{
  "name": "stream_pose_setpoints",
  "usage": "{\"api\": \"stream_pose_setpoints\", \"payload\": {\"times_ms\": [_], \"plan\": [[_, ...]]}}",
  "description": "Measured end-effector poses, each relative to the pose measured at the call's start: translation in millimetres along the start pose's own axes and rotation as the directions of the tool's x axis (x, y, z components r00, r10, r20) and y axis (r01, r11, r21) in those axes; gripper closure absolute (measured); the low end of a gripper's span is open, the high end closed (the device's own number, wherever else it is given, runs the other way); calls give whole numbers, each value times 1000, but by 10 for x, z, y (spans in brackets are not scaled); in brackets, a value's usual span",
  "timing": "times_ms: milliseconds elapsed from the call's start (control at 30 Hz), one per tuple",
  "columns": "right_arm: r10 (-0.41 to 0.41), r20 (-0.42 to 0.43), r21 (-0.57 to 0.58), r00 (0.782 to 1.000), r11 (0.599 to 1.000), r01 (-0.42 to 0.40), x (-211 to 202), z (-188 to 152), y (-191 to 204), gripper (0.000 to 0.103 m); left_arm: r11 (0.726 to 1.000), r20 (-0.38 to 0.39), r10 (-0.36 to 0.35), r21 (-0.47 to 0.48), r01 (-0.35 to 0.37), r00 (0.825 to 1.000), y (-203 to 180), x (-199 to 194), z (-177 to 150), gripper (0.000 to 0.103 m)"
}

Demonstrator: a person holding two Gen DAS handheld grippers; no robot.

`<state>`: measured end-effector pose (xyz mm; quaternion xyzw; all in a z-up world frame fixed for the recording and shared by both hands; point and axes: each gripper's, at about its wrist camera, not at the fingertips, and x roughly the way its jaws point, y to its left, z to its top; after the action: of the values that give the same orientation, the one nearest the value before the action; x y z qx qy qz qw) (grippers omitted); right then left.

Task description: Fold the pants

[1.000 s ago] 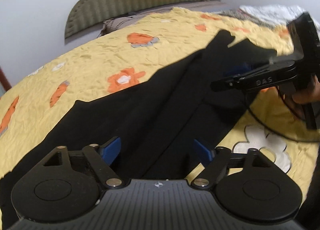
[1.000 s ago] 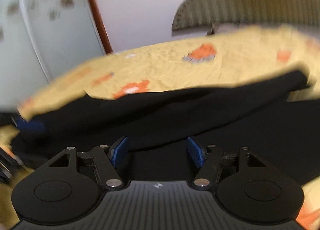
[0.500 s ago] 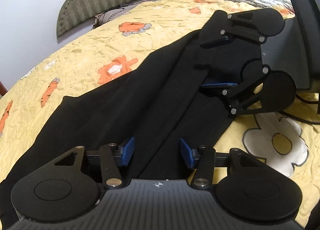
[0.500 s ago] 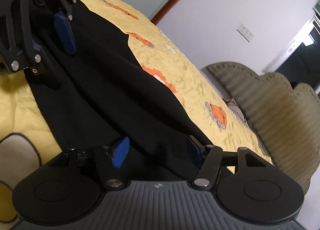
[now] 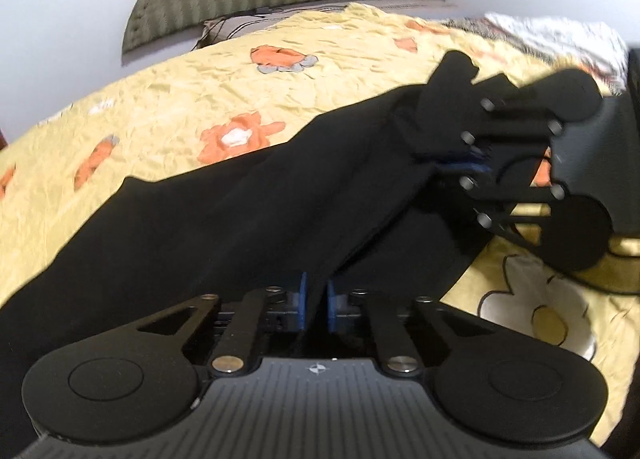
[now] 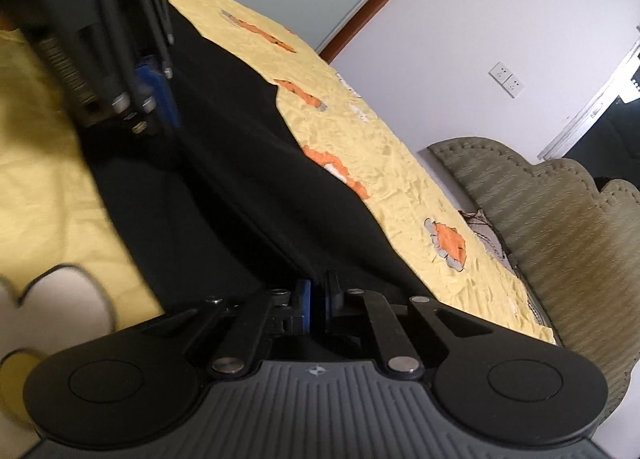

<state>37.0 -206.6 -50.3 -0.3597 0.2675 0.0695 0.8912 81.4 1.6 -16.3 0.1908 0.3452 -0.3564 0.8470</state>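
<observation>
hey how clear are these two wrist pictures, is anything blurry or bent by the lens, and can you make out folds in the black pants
Left wrist view: the right claw is motion-smeared; the bedspread is fairly sharp, and the fisheye bows it. Right wrist view: the left claw and the near left corner are blurred, and the headboard is clearer. In both views the black pants read almost flat black, with few creases visible.

The left gripper [image 5: 314,301] was black, with blue pads [image 5: 303,301], silver screws and a ribbed grey body.

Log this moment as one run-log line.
stage: grasp before fold | left gripper: shut on black fabric pants | right gripper: shut on pants | surface: yellow flowered bedspread
</observation>
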Motion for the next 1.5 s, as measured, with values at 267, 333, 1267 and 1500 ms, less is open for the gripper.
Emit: {"api": "stream_pose_setpoints", "payload": {"times_ms": [267,333,1267,1500], "plan": [[51,-39,-9,998,999,-51,-340,-44,140,97,997,-17,-62,46,63,998,-192,-218,-152,99],[84,-58,5,995,996,-84,-391,-80,177,98,996,-32,-71,51,72,997,-207,-210,-197,99],[123,110,991,986,-90,-100,-68,-2076,-2302,19,992,7,-127,2,127,992,-900,584,668,30],[98,327,918,940,-270,-291,212,-1745,-2609,18,997,-20,-76,-8,76,997,-884,753,680,30]]}}
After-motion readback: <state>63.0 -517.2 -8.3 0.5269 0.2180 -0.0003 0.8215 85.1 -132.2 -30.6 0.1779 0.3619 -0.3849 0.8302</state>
